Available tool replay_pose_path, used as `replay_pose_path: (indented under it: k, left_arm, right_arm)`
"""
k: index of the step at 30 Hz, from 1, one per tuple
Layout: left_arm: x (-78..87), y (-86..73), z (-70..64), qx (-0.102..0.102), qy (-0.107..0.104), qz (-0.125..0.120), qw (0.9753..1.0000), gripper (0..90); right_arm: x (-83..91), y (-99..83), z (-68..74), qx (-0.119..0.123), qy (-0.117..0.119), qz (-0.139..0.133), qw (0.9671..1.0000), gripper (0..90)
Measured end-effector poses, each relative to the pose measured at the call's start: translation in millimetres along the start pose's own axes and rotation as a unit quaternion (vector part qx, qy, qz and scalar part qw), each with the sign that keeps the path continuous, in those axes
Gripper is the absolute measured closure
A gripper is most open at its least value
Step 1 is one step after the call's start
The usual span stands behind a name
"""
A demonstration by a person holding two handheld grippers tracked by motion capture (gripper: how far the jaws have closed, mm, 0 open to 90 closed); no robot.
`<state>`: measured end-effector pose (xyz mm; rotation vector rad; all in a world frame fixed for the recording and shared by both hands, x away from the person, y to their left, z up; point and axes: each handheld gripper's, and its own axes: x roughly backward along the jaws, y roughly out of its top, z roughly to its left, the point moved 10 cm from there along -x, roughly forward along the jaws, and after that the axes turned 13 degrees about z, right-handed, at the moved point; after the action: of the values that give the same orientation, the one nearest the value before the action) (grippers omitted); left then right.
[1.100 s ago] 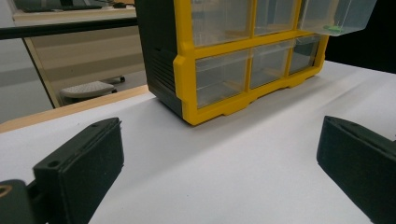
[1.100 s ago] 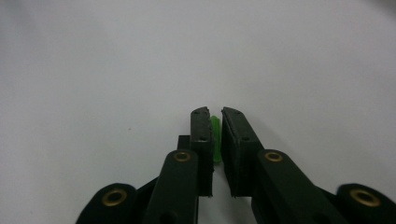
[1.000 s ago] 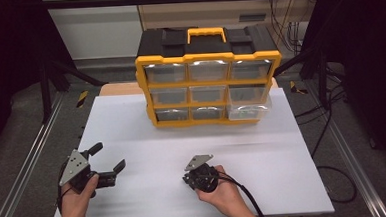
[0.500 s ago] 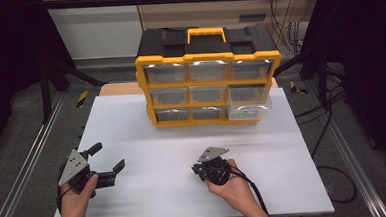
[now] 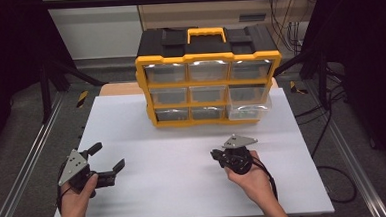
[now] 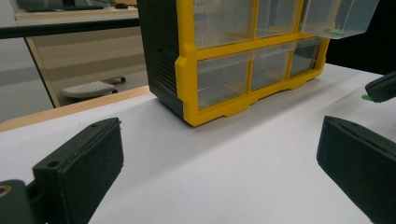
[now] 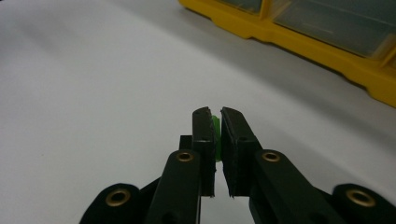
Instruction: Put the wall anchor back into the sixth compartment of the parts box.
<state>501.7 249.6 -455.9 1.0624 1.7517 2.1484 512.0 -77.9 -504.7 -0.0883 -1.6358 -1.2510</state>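
— From above, what did you make of it?

— The right gripper (image 5: 217,154) was pinched shut low over the white table (image 5: 182,139), and beyond it stood the yellow drawer cabinet (image 5: 208,77), its lower right drawer (image 5: 248,108) pulled out. The left gripper (image 5: 108,158) sat well off to the side, jaws spread, holding nothing.

— And from the left gripper's own camera?

— Its wide jaws framed bare table. Ahead and to its right hung that open drawer (image 6: 338,16) with a green bit inside, and the other gripper's tip showed a green speck.

— The right gripper's camera?

— A small green piece (image 7: 216,133) was squeezed between its pads. I'd judge it light, stiff plastic, thin enough to slip or twist, so a grip across its flat faces suited it. The cabinet's yellow base (image 7: 327,51) lay ahead to its right; the drawer's front lip looked like the only thing to clear.
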Motion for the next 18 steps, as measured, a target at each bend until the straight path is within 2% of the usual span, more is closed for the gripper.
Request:
replay_pose_path:
  k: [7,18]
  left_arm:
    - [-0.5,-0.5,-0.3,-0.001,0.001,0.002,1.0000,0.7]
    - [0.5,-1.4,1.8,0.002,0.001,0.000,1.0000,0.7]
  right_arm:
    - [25.5,11.0,-14.0,-0.015,-0.014,-0.037,0.9991,84.6]
    - [69.0,28.7,-27.5,-0.016,-0.032,-0.084,0.9958,84.6]
